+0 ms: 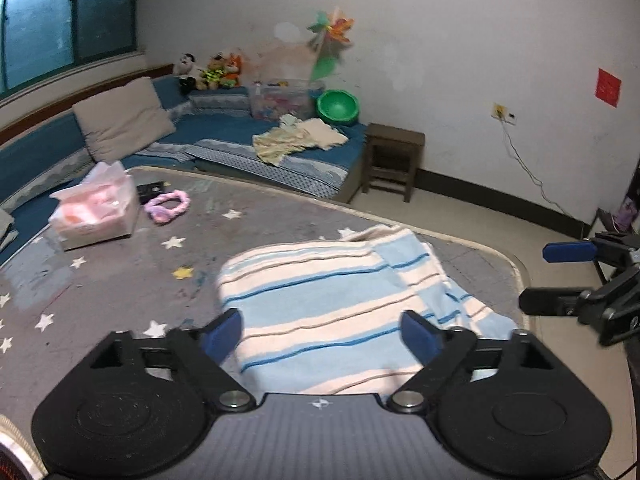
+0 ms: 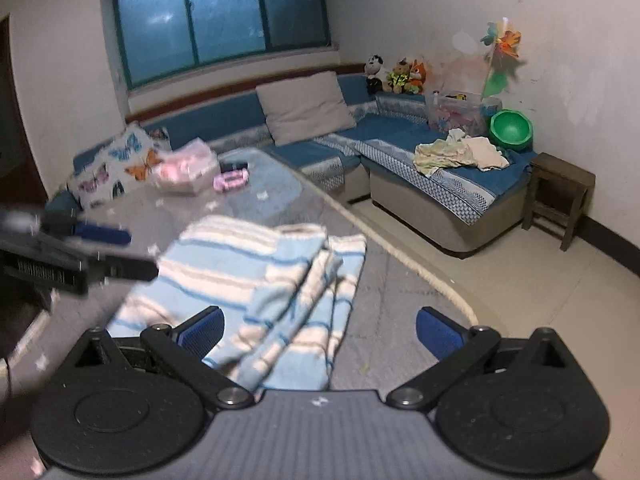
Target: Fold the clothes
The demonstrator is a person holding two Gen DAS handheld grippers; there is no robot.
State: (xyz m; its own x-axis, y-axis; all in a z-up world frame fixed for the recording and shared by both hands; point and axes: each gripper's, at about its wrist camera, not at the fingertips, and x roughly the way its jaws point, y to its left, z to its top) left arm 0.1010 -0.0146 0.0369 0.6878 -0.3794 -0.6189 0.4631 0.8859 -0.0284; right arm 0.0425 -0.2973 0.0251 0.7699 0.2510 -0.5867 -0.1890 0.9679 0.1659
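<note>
blue-and-cream striped cloth (image 1: 336, 312) lies folded on the grey star-print table (image 1: 100, 280) in my left wrist view, straight ahead at 12 o'clock of my left claw (image 1: 322, 334), whose pads are spread wide and hold nothing, with my right claw (image 1: 560, 276) at 3 o'clock, also parted. in my right wrist view the striped cloth (image 2: 248, 284) sits at 11 o'clock of my wide-open, empty right claw (image 2: 320, 332), my left claw (image 2: 112, 252) blurred at 9 o'clock.

We look from both wrists, low and close over the tabletop (image 1: 120, 280), toward the blue sofa (image 2: 400, 136). Both views share the striped cloth (image 1: 320, 300) before that sofa, each catching the opposite gripper.
</note>
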